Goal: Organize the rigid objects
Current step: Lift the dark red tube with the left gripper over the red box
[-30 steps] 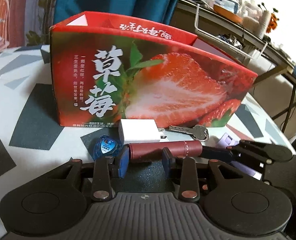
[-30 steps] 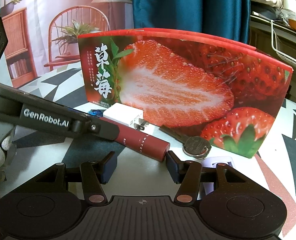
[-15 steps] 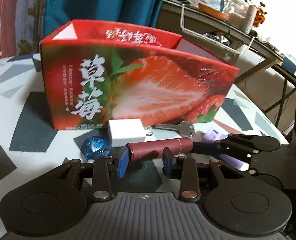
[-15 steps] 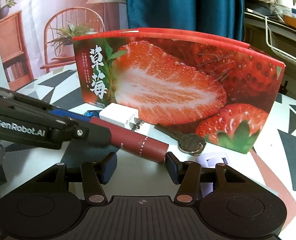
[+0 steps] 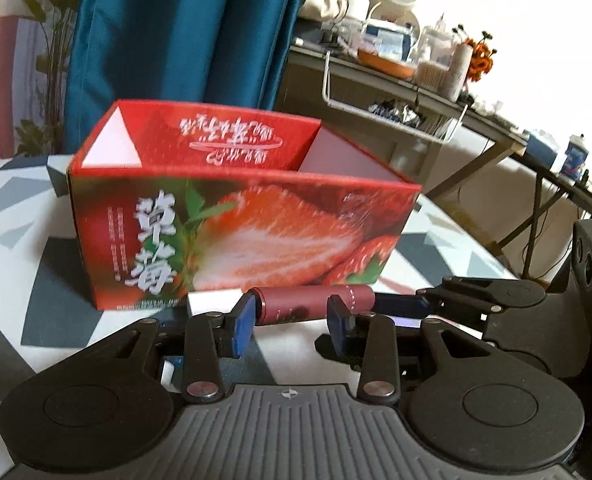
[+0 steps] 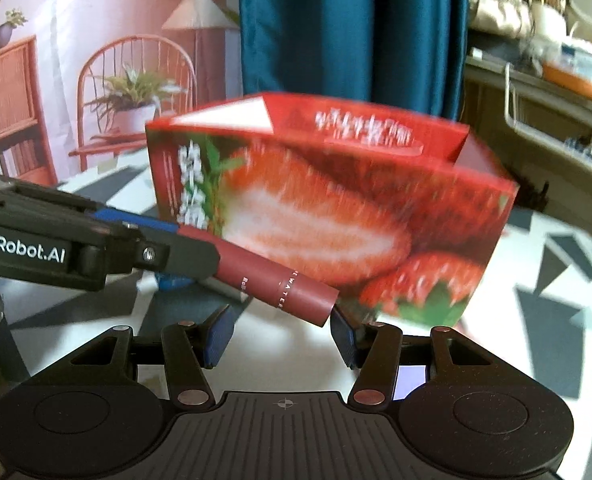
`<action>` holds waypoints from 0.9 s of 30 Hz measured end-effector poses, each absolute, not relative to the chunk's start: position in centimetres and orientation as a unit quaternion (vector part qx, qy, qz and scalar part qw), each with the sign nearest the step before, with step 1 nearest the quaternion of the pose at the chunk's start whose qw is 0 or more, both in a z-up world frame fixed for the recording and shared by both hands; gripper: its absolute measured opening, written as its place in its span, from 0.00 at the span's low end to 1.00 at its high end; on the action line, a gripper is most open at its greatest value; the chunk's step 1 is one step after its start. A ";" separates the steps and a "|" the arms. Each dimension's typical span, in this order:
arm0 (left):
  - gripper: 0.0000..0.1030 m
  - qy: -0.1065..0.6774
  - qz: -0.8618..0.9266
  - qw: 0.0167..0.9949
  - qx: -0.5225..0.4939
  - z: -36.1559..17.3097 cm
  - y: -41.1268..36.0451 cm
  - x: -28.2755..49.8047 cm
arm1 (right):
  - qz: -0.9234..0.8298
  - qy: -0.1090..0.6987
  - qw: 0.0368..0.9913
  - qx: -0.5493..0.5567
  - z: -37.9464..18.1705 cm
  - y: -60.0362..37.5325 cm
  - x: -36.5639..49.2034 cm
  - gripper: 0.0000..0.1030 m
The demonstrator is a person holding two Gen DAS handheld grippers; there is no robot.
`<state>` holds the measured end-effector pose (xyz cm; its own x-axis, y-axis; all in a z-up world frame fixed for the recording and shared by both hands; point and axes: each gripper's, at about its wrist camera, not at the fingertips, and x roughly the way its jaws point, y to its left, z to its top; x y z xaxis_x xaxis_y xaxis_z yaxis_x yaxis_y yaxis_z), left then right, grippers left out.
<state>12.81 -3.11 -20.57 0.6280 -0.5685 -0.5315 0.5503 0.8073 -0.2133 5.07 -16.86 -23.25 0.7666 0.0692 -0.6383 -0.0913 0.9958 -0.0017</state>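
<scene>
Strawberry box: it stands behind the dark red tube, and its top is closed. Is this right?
Not fully. The strawberry box does stand behind the dark red tube, but its top is open, not closed. The left wrist view looks over the front wall and shows the inner walls of the box.

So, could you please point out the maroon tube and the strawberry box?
maroon tube [image 5: 312, 304]: left wrist view, middle of its barrel.
strawberry box [image 6: 316, 216]: right wrist view, front printed wall.
</scene>
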 end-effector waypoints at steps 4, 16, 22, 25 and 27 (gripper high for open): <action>0.39 0.286 -0.328 0.900 -0.028 -18.9 -2.9 13.0 | 0.034 0.317 0.948 -0.019 -21.2 -17.1 4.8 0.49; 0.39 0.282 -0.362 0.887 -0.060 -15.7 -5.0 16.0 | 0.000 0.261 0.965 -0.028 -16.1 -19.9 6.6 0.49; 0.40 0.309 -0.364 0.876 -0.069 -15.2 -7.5 20.2 | -0.015 0.263 0.964 -0.043 -14.9 -22.1 9.8 0.51; 0.40 0.335 -0.357 0.869 -0.074 -15.7 -8.8 22.5 | -0.016 0.273 0.961 -0.031 -14.9 -23.7 11.9 0.51; 0.40 0.344 -0.347 0.870 -0.069 -16.1 -9.2 23.4 | -0.012 0.289 0.957 -0.022 -15.5 -24.5 13.4 0.51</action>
